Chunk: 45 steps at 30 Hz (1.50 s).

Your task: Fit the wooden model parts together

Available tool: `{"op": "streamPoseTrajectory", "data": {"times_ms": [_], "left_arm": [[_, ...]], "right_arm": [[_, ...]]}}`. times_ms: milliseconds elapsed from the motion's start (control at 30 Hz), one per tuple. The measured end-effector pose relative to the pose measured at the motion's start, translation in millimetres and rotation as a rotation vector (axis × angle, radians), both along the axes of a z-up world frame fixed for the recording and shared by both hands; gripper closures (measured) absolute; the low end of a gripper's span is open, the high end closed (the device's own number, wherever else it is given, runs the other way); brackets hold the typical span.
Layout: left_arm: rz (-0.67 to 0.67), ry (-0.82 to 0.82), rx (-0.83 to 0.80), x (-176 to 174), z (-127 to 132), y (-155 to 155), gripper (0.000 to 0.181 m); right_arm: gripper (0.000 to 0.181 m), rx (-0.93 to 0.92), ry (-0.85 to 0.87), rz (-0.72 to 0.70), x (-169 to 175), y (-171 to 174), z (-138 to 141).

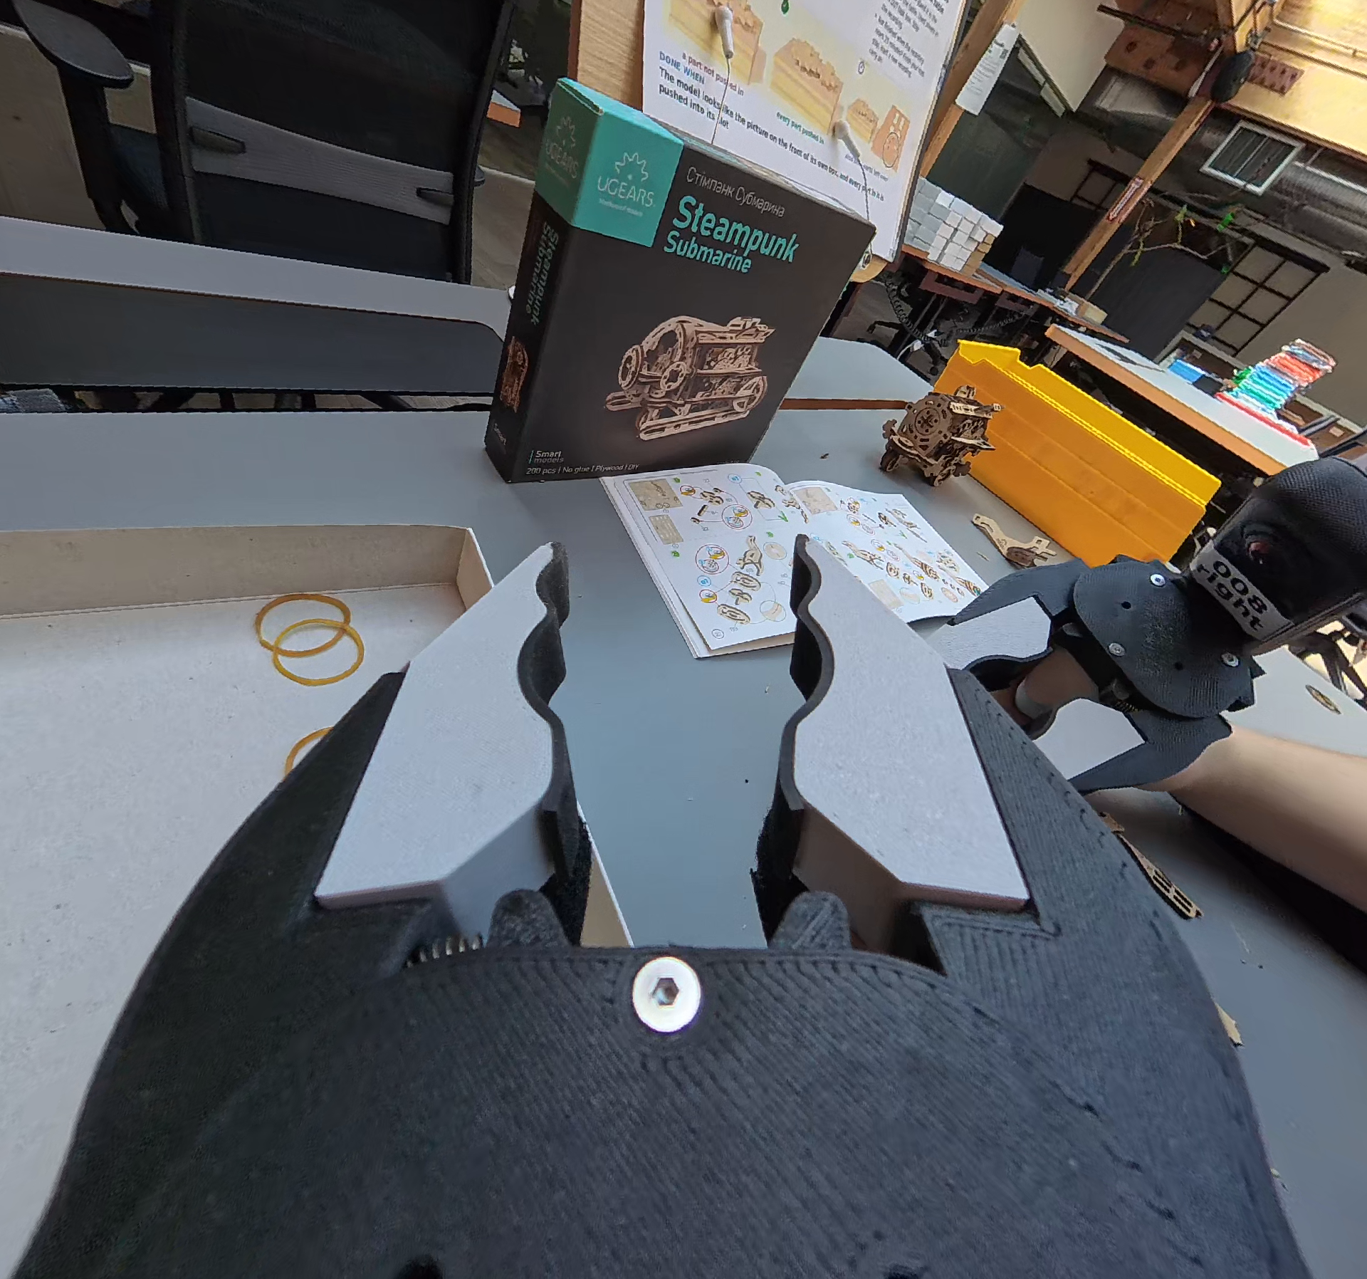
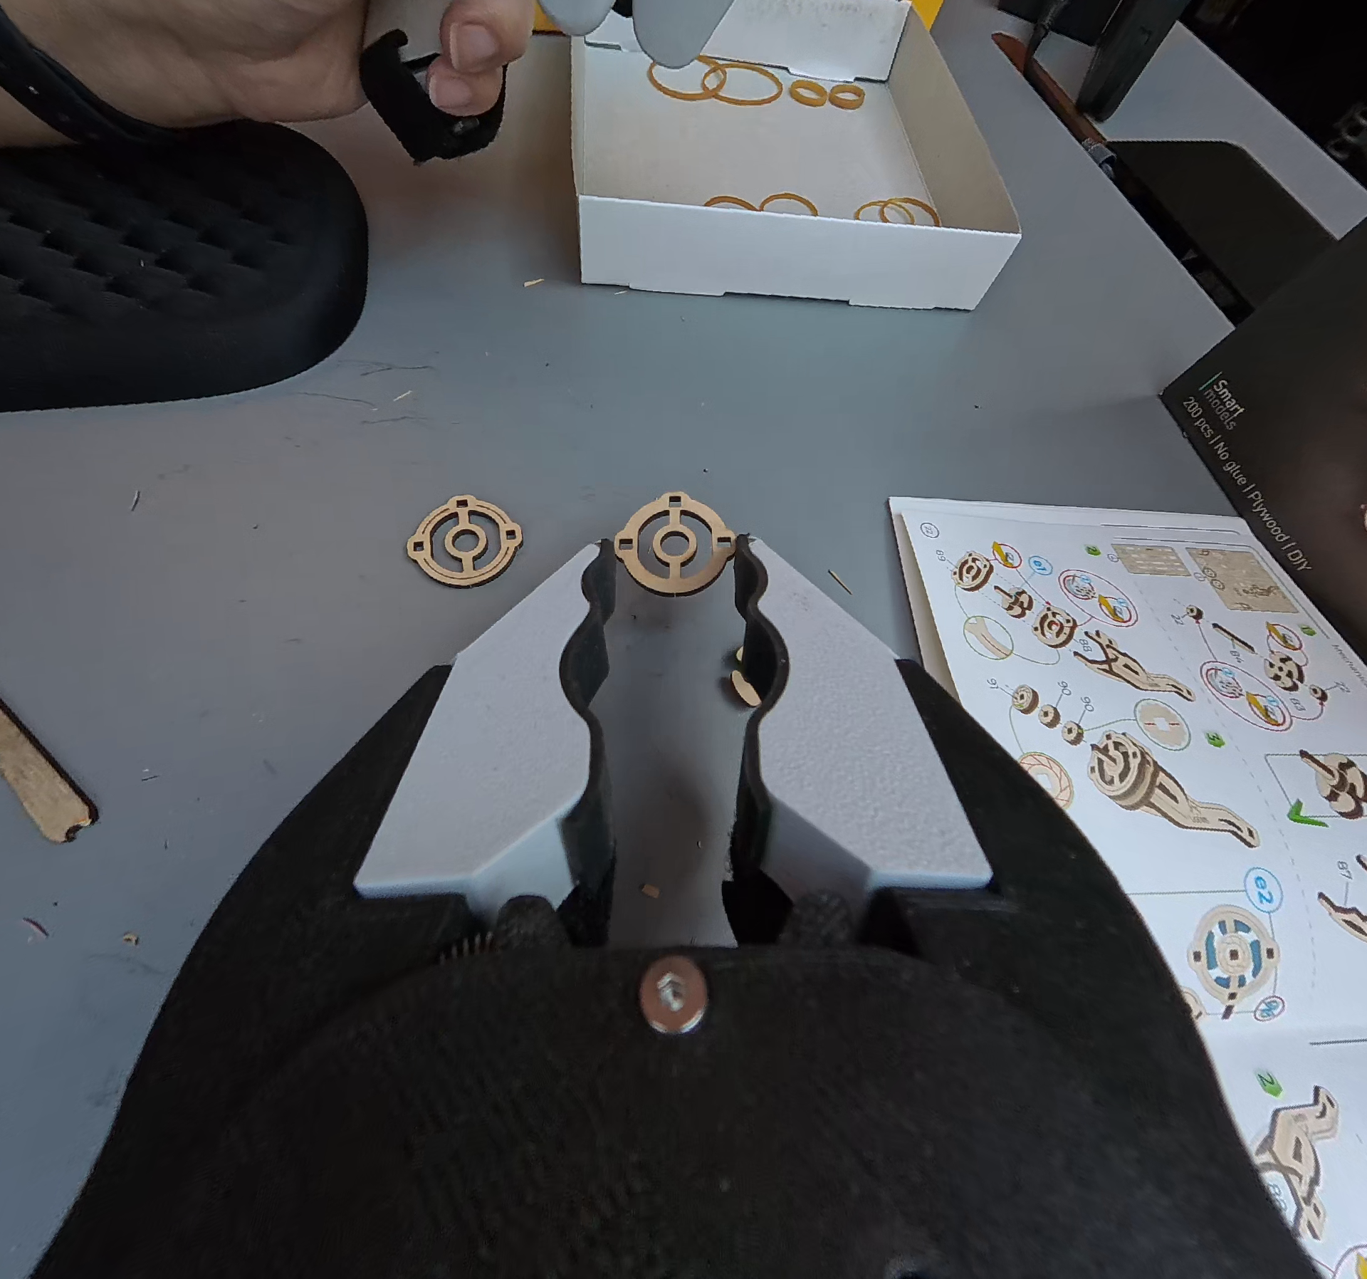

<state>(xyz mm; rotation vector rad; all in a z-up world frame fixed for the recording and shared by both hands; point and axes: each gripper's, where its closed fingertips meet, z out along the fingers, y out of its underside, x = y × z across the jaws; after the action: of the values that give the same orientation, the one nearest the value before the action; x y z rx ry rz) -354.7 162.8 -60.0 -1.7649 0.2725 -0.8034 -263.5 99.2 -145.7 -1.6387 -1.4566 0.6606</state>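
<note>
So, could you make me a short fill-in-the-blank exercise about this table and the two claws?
1. The rubber bands lie inside the white ____.
2. In the right wrist view, a second disc lies to the ____ of the wooden disc between the right claw's tips.
3. The left claw is open and holds ____.
4. The bin behind the small wooden model is ____.
Missing words: box; left; nothing; yellow.
</note>
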Motion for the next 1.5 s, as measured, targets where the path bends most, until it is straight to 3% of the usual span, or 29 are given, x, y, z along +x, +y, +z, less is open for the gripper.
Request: {"op": "streamPoseTrajectory", "data": {"times_ms": [900,1167,1500], "left_arm": [[-0.006,-0.012,-0.009,1.0,-0.9,-0.5,0.122],[-0.021,-0.001,-0.022,5.6,-4.3,-1.0,0.122],[-0.023,-0.018,-0.032,4.1,-4.4,-0.4,0.122]], "right_arm": [[0.150,0.012,-0.020,0.012,-0.2,0.1,-2.7],[0.149,-0.035,-0.029,0.052,-21.9,0.5,-1.6],[0.149,-0.067,-0.118,0.046,-17.6,1.2,-19.3]]}}
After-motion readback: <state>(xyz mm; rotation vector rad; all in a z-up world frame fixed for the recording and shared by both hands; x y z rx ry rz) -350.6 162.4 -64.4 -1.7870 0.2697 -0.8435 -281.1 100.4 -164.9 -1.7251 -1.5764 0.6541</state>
